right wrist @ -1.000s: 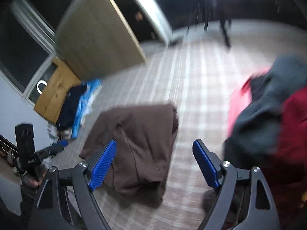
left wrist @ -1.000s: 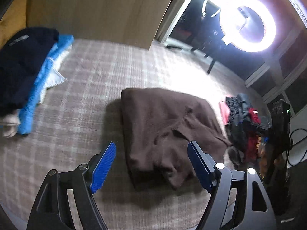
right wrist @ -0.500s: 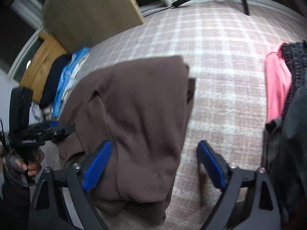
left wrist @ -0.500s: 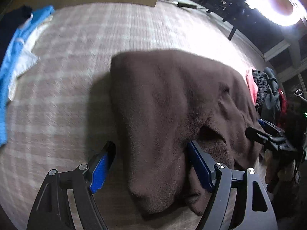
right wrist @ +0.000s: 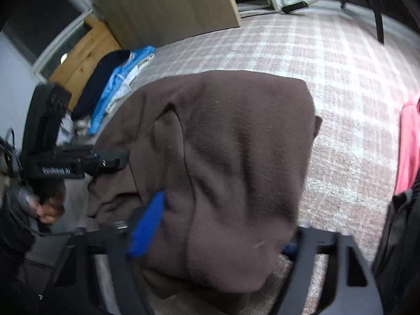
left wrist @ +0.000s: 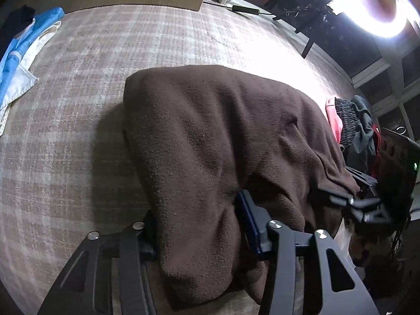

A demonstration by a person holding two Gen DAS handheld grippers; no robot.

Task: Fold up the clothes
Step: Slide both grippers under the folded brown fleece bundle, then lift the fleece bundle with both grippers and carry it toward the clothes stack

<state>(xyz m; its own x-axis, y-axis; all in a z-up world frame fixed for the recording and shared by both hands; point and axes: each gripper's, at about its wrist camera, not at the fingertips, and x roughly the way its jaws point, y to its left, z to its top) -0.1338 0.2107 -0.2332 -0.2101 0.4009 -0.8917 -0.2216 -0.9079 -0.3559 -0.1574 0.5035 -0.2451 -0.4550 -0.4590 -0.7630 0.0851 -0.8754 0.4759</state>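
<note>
the brown fleece garment (left wrist: 210, 144) lies partly folded on the plaid bed cover (left wrist: 78, 131), its long axis running away from you toward the wooden board (right wrist: 170, 2). both grippers sit at its near edge. your left gripper (left wrist: 195, 233) has just been closing with the left near corner bunched between the pads, and the fabric looks pinched there. your right gripper (right wrist: 218, 231) has also just been closing around the right near corner; its blue pad (right wrist: 147, 225) presses the cloth on one side (the other pad is mostly hidden under the fleece, so the grip is a judgement). neither hand is nearer; each has its own corner. the far edge lies flat with bare cover beyond it, so there's room to carry the near edge forward. keep clear of the pink and dark clothes pile (left wrist: 349, 123) on the right and the blue and navy stack (right wrist: 110, 89) on the left.
</note>
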